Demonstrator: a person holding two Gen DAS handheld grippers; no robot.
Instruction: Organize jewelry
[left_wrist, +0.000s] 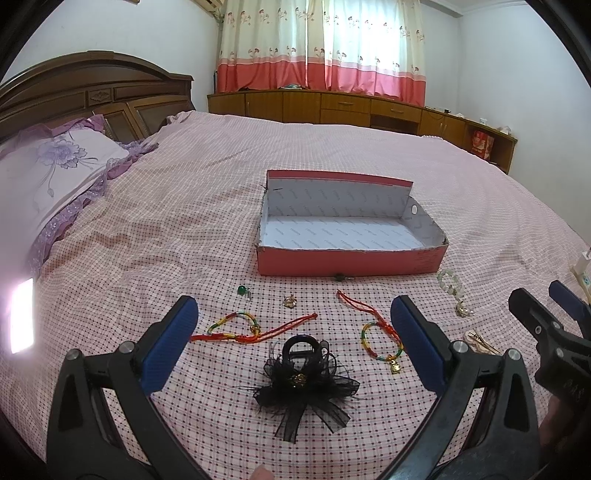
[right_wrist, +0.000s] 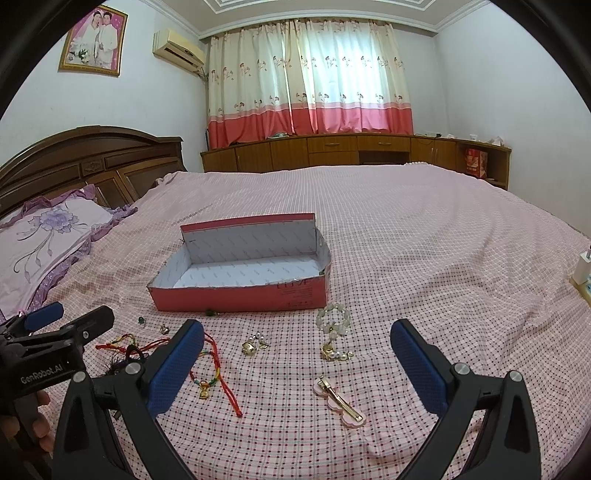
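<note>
An open pink cardboard box (left_wrist: 351, 263) (right_wrist: 236, 299) with a white inside stands on the bed, nothing visible in it. In front of it lie a black lace hair clip (left_wrist: 306, 380), two red-cord bracelets (left_wrist: 255, 330) (left_wrist: 380, 339), a green bead (left_wrist: 242, 290), a small gold piece (left_wrist: 289, 301) and a pale bead bracelet (left_wrist: 448, 282) (right_wrist: 333, 321). A pink hair clip (right_wrist: 340, 400) and gold earrings (right_wrist: 255, 345) lie nearer the right gripper. My left gripper (left_wrist: 295, 332) is open just above the black clip. My right gripper (right_wrist: 295, 354) is open above the pink clip.
The bed has a pink checked cover (left_wrist: 184, 221). A purple flowered pillow (left_wrist: 55, 166) and a wooden headboard (left_wrist: 92, 92) are at the left. A low wooden cabinet (left_wrist: 351, 107) runs under the curtains. A white power strip (right_wrist: 583, 269) sits at the bed's right edge.
</note>
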